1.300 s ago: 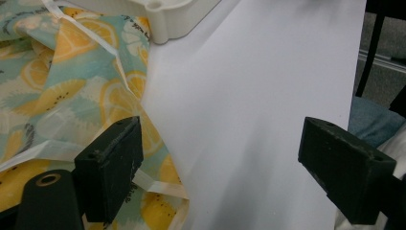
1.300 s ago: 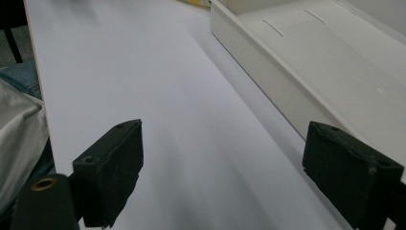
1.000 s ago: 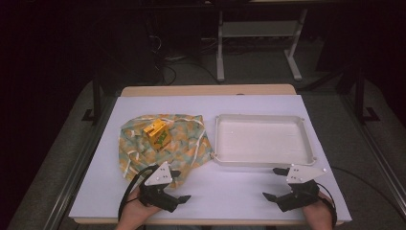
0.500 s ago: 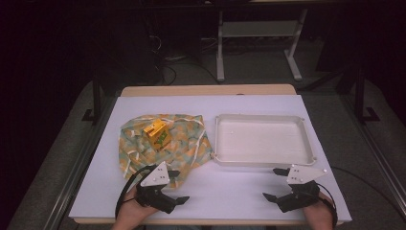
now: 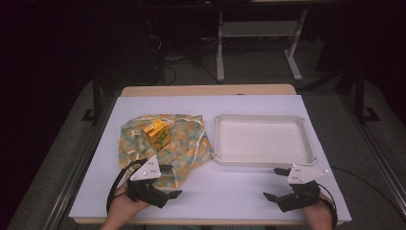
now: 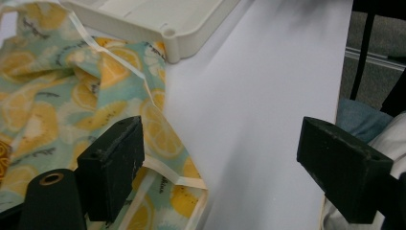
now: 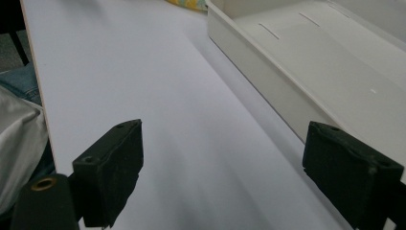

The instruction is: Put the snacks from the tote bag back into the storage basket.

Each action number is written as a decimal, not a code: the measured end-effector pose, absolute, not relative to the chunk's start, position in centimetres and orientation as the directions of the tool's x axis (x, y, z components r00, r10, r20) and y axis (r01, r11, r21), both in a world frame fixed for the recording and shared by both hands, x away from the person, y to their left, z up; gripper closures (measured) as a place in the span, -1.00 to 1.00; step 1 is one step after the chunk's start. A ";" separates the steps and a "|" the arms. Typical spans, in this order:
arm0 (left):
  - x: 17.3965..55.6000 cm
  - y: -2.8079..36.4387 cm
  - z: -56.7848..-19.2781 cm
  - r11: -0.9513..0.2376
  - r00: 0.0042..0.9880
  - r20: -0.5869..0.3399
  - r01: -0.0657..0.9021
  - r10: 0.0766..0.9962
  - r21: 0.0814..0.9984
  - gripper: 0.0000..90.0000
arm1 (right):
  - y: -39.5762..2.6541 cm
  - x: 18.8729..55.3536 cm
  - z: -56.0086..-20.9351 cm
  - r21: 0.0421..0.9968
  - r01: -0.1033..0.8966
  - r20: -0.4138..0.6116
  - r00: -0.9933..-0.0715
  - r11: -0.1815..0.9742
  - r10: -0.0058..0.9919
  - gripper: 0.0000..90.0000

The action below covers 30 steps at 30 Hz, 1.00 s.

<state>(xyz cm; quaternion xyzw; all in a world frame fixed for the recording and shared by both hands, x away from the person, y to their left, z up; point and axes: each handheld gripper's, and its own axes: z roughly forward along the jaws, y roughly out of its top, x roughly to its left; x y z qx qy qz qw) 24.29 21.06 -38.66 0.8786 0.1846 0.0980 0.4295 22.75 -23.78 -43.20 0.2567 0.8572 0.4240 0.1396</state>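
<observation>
White table [image 5: 239, 191] spread wide under everything, lit against a dark room. Pale plastic tray [image 5: 262, 158] lying right of centre, bare inside. Just left of it, touching or nearly touching its near-left corner, a crumpled lemon-print cloth [image 5: 182, 143] in teal and yellow. Small yellow box [image 5: 157, 133] sitting on the cloth's far part. Left gripper [image 5: 173, 181] held low at the near edge, jaws spread wide and gripping nothing, one jaw over the cloth's near hem. Right gripper [image 5: 271, 183] near the tray's front-right corner, jaws likewise wide apart, nothing between them but bare table.
</observation>
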 end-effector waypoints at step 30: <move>27.1 23.8 -34.7 -0.573 0.899 0.023 0.259 0.437 0.778 -0.64 | -23.6 22.8 -43.4 0.793 0.334 -0.014 -0.826 0.509 0.563 -0.70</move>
